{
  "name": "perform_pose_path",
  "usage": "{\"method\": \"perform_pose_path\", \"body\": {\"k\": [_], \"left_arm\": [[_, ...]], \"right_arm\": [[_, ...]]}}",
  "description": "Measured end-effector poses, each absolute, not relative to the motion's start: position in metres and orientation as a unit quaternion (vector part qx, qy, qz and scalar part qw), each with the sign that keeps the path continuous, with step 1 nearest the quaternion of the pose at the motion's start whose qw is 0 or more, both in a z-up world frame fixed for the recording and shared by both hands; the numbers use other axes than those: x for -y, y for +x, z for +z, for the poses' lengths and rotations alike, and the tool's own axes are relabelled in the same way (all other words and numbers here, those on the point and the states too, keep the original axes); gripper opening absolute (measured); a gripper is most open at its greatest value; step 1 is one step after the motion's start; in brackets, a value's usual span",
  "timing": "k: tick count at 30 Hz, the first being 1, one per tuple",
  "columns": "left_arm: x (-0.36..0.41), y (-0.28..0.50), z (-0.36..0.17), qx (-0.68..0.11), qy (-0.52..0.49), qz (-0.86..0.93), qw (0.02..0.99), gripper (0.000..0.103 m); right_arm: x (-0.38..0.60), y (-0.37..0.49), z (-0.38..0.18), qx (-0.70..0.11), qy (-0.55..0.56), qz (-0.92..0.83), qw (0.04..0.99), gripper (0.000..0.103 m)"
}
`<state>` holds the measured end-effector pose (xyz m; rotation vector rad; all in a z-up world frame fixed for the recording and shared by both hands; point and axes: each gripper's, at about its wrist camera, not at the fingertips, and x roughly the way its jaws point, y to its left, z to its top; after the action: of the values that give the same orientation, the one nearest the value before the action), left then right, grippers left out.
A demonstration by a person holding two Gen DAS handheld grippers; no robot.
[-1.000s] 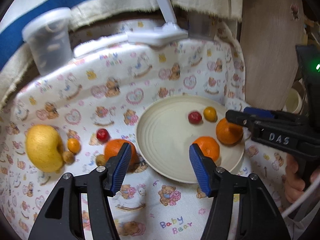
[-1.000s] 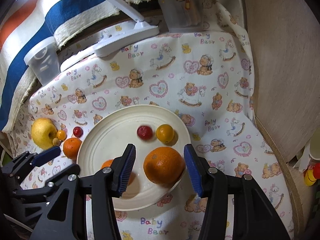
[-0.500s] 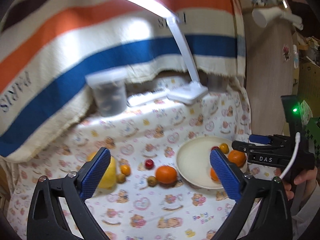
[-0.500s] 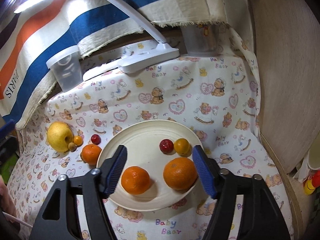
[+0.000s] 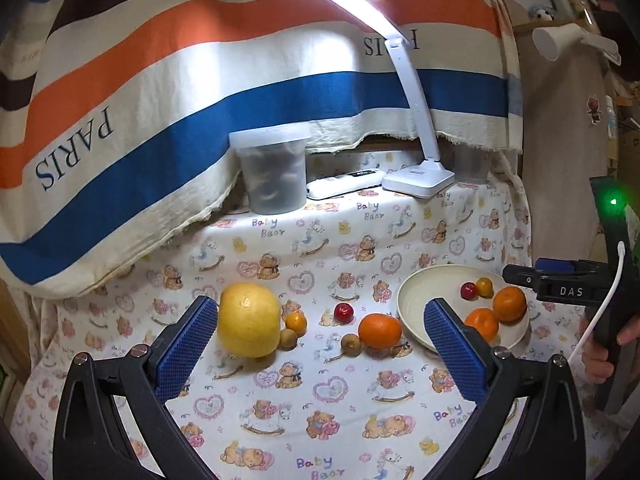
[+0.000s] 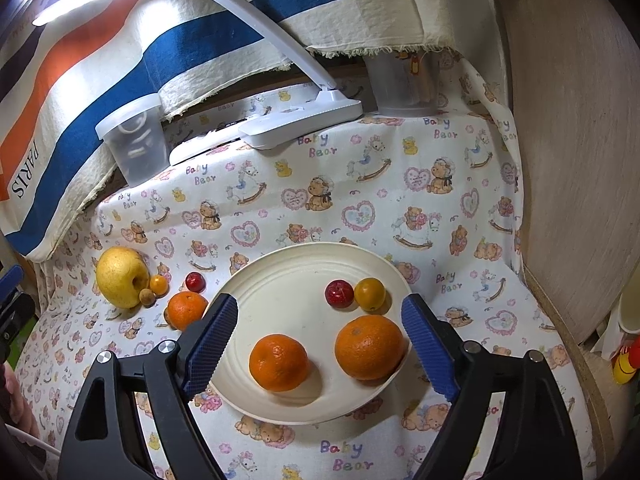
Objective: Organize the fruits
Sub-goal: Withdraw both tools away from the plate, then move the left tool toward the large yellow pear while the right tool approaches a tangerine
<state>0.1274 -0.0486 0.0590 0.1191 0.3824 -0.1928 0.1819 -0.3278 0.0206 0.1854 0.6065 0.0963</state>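
Note:
A cream plate [image 6: 296,256] [image 5: 416,292] holds two oranges [image 6: 279,362] [image 6: 369,347], a small red fruit [image 6: 339,293] and a small yellow-orange fruit [image 6: 370,293]. On the cloth to its left lie a third orange [image 5: 379,331] [image 6: 186,310], a red fruit [image 5: 343,312], two small brown fruits [image 5: 351,345], a tiny orange fruit [image 5: 296,322] and a big yellow fruit [image 5: 249,319] [image 6: 120,276]. My left gripper [image 5: 320,350] hangs open above the cloth, holding nothing. My right gripper [image 6: 316,346] stands over the plate's near side; its jaws are opening, off both oranges between them.
A white desk lamp [image 5: 418,178] [image 6: 304,120], a lidded clear tub [image 5: 274,172] [image 6: 132,140] and a grey cup [image 6: 404,80] line the back under a striped cloth [image 5: 200,92]. A wooden panel [image 6: 568,140] bounds the right side. A hand [image 5: 600,360] grips the right tool.
My left gripper opened wide and drew back and up from the plate, leaving its orange there. My right gripper let go of the larger orange, widened and backed off slightly.

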Motion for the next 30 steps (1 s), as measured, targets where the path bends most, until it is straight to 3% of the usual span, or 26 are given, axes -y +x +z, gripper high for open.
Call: {"method": "perform_pose_path", "body": {"k": [15,24,30], "left_arm": [[0.029,0.128,0.060,-0.181,0.007,-0.081,0.980,0.103],[0.000,0.146,0.055,-0.201,-0.029,-0.041,0.978,0.103],[-0.038,0.165,0.046,-0.216,-0.066,0.002,0.974,0.103]], "right_arm": [[0.311,0.175,0.021,-0.288,0.058,0.044,0.955,0.088],[0.263,0.177,0.060,-0.293,0.062,0.068,0.952,0.088],[0.211,0.193,0.048,-0.361,0.058,0.081,0.927,0.088]]}}
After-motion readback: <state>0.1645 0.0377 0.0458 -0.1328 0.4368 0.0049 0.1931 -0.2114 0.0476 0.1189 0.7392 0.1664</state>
